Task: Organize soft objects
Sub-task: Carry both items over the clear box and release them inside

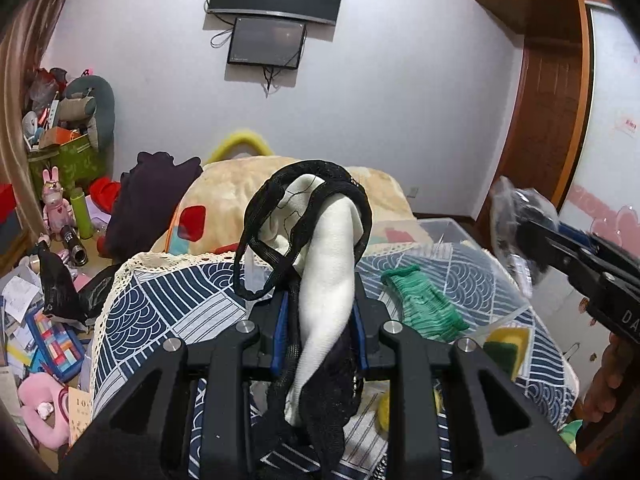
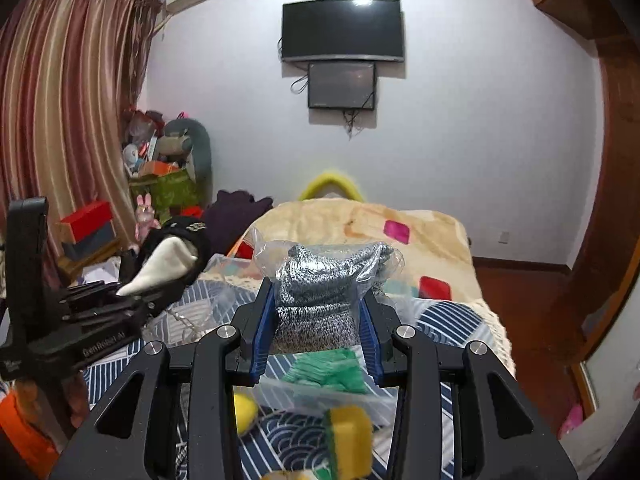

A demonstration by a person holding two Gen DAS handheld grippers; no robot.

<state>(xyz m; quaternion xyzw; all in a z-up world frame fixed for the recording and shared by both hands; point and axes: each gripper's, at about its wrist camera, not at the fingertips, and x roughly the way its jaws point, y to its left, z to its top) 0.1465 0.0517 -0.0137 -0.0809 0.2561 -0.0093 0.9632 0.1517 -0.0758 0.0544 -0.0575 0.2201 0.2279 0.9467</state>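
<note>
My left gripper (image 1: pixel 318 320) is shut on a bundle of black mesh and white cloth (image 1: pixel 326 280), lifted above the patterned cloth. The same bundle (image 2: pixel 168 256) shows at the left of the right wrist view, in the left gripper (image 2: pixel 132 292). My right gripper (image 2: pixel 316 320) is shut on a grey speckled knit item in a clear plastic bag (image 2: pixel 320 292), also held up in the air. That bagged item (image 1: pixel 520 220) and the right gripper (image 1: pixel 540 232) appear at the right of the left wrist view. A green knit piece (image 1: pixel 424 304) lies on the cloth below.
A table with a blue-and-white patterned cloth (image 1: pixel 168 304) carries a yellow-green sponge (image 1: pixel 506 346) and a clear plastic bin (image 1: pixel 444 228). A second sponge (image 2: pixel 348 440) and the green piece (image 2: pixel 328 368) lie under the right gripper. A bed with a beige blanket (image 2: pixel 360 228) stands behind. Clutter fills the floor at left (image 1: pixel 40 320).
</note>
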